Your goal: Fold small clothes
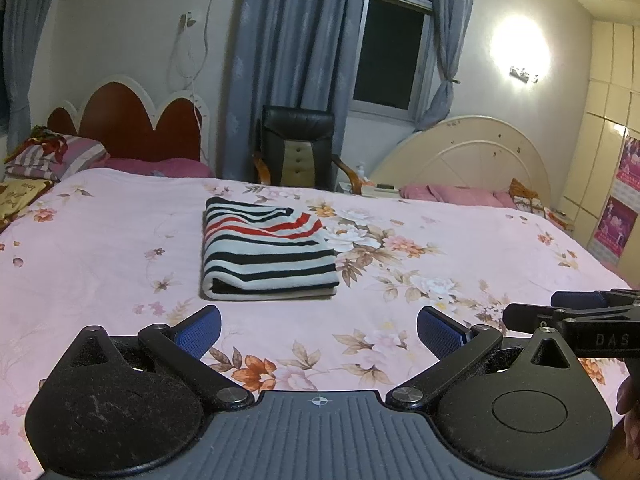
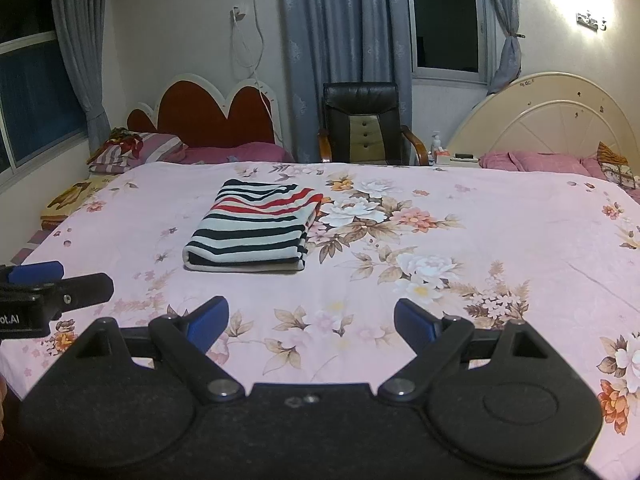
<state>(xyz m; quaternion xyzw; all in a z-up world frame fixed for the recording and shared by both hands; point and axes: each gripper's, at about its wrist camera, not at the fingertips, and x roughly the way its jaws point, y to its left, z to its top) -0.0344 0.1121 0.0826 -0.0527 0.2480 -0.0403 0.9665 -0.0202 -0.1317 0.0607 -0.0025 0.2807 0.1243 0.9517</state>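
Bedroom, lamp-lit, grey curtains (image 2: 352, 40) and a black chair (image 2: 366, 124) behind; pink floral bedspread (image 1: 100, 240) across the whole foreground. Lay folded on it, left of the big flower print: striped garment (image 1: 266, 250) — a compact rectangle, rolled fold toward the cameras, looser red-striped edge at the far right. Hovered low over the near part of the spread, well short of the cloth: left gripper (image 1: 318, 328), fingers spread wide, nothing between them; right gripper (image 2: 311, 322) likewise parted and empty, just beside the other. Judged nearly done; only tidying possibly left. Best handled gently: approach from the near edge; press flat rather than pinch; square the far right corner without dragging the stack — soft knit, likely to slide and unroll if pulled sideways.
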